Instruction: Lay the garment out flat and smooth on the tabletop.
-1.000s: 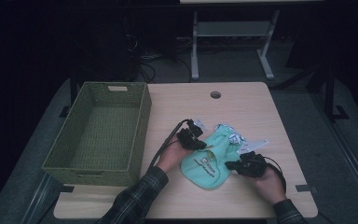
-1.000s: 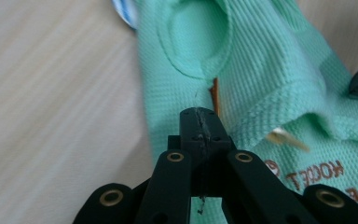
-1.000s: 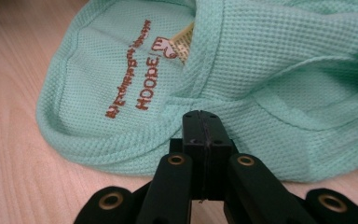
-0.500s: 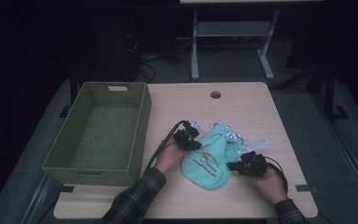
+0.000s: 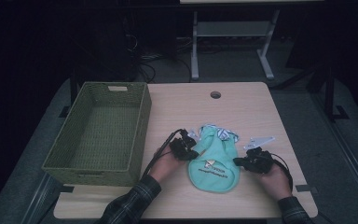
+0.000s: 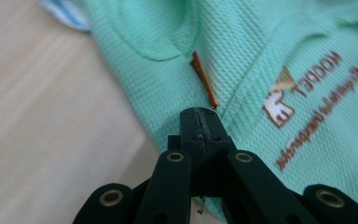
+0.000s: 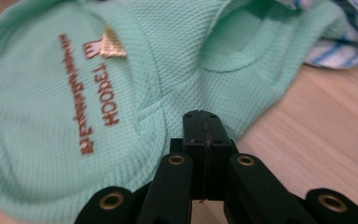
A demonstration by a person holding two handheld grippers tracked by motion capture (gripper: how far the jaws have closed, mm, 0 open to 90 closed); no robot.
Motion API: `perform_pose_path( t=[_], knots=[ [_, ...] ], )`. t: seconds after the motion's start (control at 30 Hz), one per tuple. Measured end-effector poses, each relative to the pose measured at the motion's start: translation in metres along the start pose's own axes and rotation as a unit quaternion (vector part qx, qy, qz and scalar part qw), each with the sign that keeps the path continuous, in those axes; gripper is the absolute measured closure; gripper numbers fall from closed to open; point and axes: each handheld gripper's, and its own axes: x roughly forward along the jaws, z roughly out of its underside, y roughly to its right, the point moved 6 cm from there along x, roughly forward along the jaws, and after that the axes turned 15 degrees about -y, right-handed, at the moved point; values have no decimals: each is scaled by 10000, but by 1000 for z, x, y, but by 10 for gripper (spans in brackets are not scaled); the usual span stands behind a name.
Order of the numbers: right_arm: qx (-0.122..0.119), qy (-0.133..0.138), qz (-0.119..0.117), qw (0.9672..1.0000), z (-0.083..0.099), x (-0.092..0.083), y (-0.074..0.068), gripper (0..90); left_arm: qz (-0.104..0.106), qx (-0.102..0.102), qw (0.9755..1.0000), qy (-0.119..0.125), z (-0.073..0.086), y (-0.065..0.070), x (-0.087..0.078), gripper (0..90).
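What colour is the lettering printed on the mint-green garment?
Orange-brown lettering on the garment, clearest in the right gripper view.

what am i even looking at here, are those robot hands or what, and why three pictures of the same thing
No robot here: a person sits at a wooden table and holds a small black hand tool in each hand. Each tool is a gripper with two fingers that pinch shut.

The wide picture comes from a fixed camera above the table. In it the left gripper and the right gripper sit at either side of a mint green garment with a printed logo, lying flat. A woven green basket stands to the left, with nothing in it.

The two close-ups come from cameras riding on each gripper, looking along its fingers. Both pairs of fingers are pressed shut at the garment's edge, one on each side, seemingly pinching the fabric. Blue striped cloth peeks out beyond the garment.
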Motion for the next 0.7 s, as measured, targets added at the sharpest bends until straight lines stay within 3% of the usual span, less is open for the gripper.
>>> perform_pose_path(
  t=[0.33,0.47,0.57,0.7],
  knots=[
    [60,49,152,9999,-6,2,12,898,432,116,9990,54,9,31,0,895],
    [121,64,179,9997,-8,2,16,898,530,284,9982,51,7,42,1,894],
    [122,84,218,9997,-9,2,17,897,506,275,9983,94,4,41,0,893],
    [89,183,197,9996,-6,-6,12,897,398,163,9988,224,-1,27,-9,893]
  ],
)
